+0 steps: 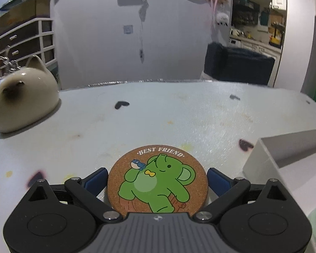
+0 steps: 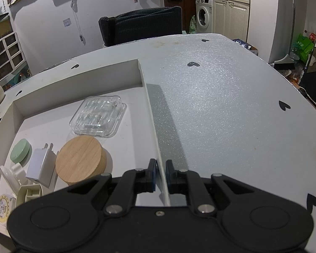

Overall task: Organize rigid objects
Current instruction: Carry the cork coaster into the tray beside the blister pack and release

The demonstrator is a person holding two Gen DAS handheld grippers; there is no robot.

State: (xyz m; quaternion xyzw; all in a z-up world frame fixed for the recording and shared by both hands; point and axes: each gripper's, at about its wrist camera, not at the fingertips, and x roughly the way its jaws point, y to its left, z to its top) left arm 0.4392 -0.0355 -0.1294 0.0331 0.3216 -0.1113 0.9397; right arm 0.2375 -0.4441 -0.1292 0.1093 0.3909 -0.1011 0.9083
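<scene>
Left gripper (image 1: 157, 179) holds the cork coaster (image 1: 157, 179) by opposite edges, above the table (image 1: 158, 116). Light, stiff, grippy; rim hold suits. Right gripper (image 2: 161, 174) pinches the tray (image 2: 153, 113) wall.

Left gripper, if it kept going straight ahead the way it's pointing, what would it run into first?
Nothing obvious: the left gripper, holding the cork coaster, faces bare table to its far edge, though depth is unclear.

Dim bluish indoor light, soft shadows, fisheye-bent edges.
</scene>
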